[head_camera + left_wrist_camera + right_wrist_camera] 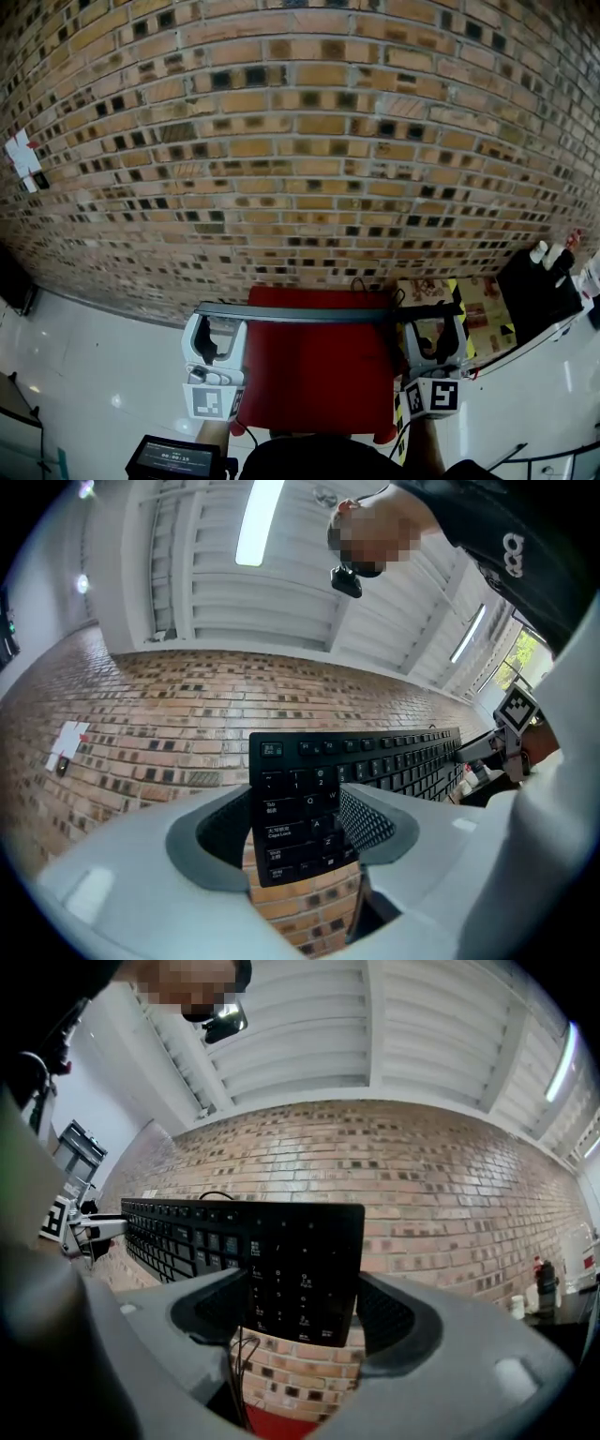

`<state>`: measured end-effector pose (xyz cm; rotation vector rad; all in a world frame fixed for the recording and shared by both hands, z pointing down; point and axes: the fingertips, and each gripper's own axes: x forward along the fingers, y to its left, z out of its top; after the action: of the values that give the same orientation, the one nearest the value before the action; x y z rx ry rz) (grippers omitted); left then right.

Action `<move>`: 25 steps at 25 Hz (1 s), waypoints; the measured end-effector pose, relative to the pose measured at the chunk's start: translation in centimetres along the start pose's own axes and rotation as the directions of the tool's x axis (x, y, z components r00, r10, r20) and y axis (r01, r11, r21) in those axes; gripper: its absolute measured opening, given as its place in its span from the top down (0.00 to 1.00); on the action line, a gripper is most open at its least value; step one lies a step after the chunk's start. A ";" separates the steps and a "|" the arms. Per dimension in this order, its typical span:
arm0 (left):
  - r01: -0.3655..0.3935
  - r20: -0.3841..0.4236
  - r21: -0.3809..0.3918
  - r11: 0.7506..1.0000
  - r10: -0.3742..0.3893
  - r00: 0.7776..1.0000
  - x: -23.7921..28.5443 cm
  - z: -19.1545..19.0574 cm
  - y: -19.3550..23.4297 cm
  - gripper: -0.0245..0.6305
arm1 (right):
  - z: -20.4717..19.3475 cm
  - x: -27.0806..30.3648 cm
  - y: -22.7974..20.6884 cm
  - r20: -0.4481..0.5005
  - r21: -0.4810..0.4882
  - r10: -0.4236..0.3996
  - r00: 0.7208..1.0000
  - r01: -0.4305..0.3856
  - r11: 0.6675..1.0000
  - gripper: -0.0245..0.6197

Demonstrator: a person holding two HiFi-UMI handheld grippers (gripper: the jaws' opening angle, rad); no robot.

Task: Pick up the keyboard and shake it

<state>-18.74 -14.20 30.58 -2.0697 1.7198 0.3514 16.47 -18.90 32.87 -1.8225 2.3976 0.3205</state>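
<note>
The black keyboard (309,313) hangs in the air, seen edge-on as a thin grey bar above the red surface (314,375). My left gripper (217,328) is shut on its left end and my right gripper (436,328) on its right end. In the left gripper view, the keyboard (300,789) stands between the jaws of the left gripper (295,832), key side showing, with the escape-key end gripped. In the right gripper view, the keyboard (291,1251) sits with its number-pad end between the jaws of the right gripper (305,1312). Its thin cable (239,1372) dangles below.
A brick wall (300,141) fills the view ahead, with a white paper (23,159) stuck at its left. A yellow-and-black box (483,314) and a black stand with bottles (539,286) are at the right. A small screen device (173,457) is at the bottom left.
</note>
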 end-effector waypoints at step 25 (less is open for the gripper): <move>-0.006 -0.309 -0.112 0.994 -0.029 0.951 -2.7 -10.7 -1.1 0.51 | -10.7 -0.7 -0.1 -0.309 -0.020 0.005 0.951 -0.012 1.000 0.43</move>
<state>-19.03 -16.78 41.41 -2.3154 1.9024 0.1229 17.12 -20.77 43.38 -2.0044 2.6101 0.0630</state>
